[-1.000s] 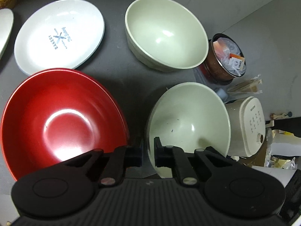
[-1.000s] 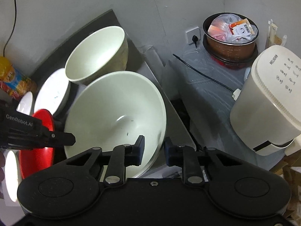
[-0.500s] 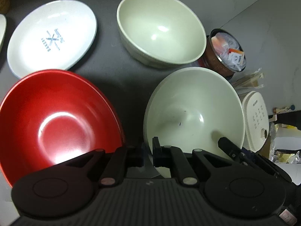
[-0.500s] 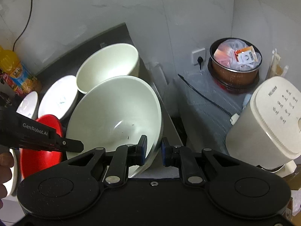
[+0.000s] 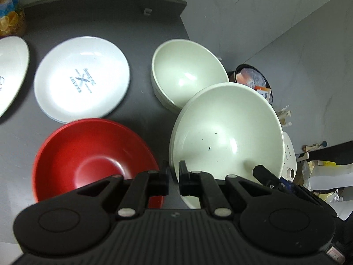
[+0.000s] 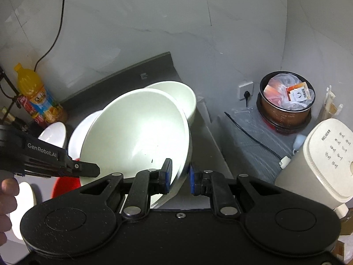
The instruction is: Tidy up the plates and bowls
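A wide cream bowl (image 5: 227, 128) hangs tilted above the dark counter (image 5: 141, 33), held by both grippers. My left gripper (image 5: 173, 176) is shut on its near-left rim. My right gripper (image 6: 179, 174) is shut on the opposite rim, blue pads either side of the wall; one of its fingertips (image 5: 262, 172) shows in the left wrist view. The wide bowl (image 6: 136, 132) partly hides a deeper cream bowl (image 6: 185, 97) behind it. That deep bowl (image 5: 189, 75) stands on the counter, with a red bowl (image 5: 92, 161) and a printed white plate (image 5: 81, 79) to its left.
A second white plate (image 5: 11, 70) lies at the far left, with an orange drink bottle (image 6: 37, 101) by the wall. Right of the counter's edge, lower down, sit a brown pot of packets (image 6: 286, 103) and a white cooker (image 6: 326, 159). A person's hand (image 6: 6, 194) holds the left gripper.
Both grippers have risen with the wide cream bowl, lifting it off the counter. It now overlaps the deep cream bowl in both views, and the counter looks further away.
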Motion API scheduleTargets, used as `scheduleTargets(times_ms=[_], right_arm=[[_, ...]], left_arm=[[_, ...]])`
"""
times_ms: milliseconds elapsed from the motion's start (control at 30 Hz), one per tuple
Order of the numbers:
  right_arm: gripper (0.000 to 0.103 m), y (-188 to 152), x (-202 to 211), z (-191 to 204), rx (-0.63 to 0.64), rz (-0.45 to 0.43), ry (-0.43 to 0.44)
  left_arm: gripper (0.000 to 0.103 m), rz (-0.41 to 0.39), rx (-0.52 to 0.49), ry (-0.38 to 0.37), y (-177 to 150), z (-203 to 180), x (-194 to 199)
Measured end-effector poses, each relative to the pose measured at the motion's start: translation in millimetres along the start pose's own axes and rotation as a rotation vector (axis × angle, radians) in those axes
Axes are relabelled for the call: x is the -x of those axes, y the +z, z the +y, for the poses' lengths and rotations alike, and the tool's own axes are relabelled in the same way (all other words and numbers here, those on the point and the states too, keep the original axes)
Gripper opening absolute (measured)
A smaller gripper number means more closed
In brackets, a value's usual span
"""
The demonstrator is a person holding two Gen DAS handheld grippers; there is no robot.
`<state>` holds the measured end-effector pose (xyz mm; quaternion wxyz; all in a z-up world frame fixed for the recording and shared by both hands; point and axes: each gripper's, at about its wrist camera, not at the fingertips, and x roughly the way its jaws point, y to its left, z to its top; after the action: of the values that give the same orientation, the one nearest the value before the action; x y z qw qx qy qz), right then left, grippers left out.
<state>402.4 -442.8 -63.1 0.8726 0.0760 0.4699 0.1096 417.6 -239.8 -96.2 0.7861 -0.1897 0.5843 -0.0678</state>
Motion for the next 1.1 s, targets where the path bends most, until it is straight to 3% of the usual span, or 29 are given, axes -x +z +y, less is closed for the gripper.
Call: scheduleTargets(times_ms=[367, 1100], right_arm=[[0.016, 3, 3, 37, 0.033, -0.024, 0.029], [0.018, -36, -6, 101, 0.067, 0.052, 0.035]], left_arm=[[0.006, -0.037, 0.025, 0.004, 1, 29, 26], [0.006, -0.026, 0.085, 0.035, -22, 106, 48]])
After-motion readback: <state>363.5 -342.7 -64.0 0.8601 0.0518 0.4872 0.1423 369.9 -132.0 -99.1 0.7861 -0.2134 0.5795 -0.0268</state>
